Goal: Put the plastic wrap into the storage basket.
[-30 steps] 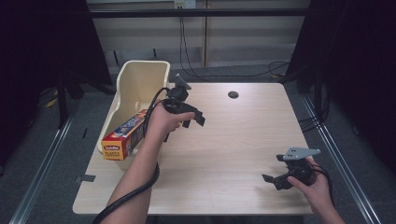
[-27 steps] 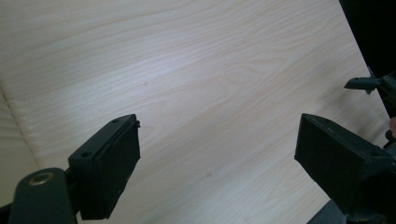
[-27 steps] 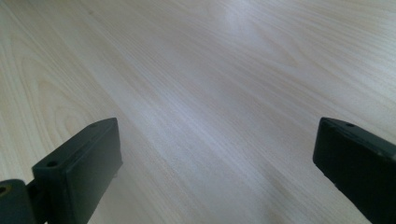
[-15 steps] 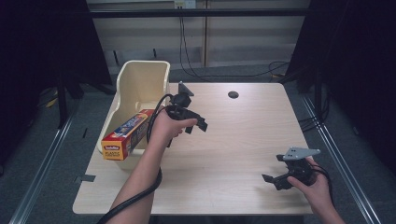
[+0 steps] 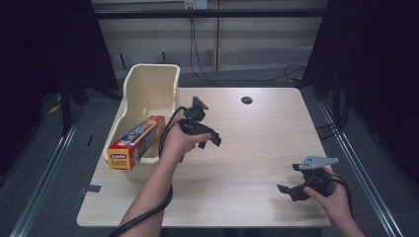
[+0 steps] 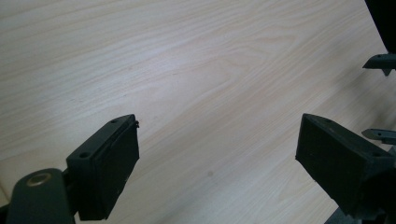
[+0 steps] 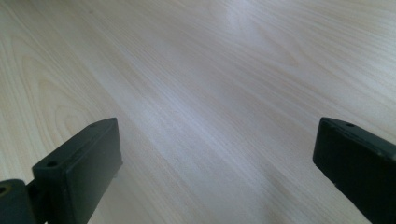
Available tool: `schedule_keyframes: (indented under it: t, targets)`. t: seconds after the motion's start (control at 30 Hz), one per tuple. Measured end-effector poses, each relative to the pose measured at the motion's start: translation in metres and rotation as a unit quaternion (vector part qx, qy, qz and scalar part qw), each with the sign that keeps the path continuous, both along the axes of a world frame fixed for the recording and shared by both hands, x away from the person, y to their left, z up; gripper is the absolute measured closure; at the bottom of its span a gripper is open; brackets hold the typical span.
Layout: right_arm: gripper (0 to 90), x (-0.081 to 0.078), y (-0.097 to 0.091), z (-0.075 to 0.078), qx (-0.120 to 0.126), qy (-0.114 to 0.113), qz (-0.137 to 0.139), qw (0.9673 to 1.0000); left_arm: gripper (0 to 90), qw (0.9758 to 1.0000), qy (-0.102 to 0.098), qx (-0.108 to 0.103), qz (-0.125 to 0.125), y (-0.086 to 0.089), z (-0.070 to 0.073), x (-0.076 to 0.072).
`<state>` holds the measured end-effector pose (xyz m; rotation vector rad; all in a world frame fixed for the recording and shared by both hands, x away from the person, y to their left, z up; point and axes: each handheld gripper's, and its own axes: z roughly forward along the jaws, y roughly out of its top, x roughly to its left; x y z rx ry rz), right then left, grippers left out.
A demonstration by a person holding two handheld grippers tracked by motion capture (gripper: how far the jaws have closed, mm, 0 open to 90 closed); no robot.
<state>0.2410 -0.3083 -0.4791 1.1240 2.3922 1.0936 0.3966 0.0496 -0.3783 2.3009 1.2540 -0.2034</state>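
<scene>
One plastic-wrap box [image 5: 136, 141] lying across one cream bin [image 5: 148, 89] on bench [image 5: 257, 148]; two tongs, left [image 5: 210, 141] and right [image 5: 288, 183], both apart, empty.

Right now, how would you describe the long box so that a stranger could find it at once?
Look at the wooden table, then its left edge, where a cream plastic bin stands. The box lies slanted across the bin's front rim, one end sticking out. Its red, yellow and blue print marks it out.
</scene>
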Motion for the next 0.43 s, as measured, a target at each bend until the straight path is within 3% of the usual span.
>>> schedule_keyframes:
  t: [0.43]
  targets:
    - [1.0, 0.0, 0.002, -0.002, -0.004, 0.001, 0.001, 1.0, 12.9, 0.9998, -0.011, -0.001, -0.017, -0.005, -0.022, -0.009]
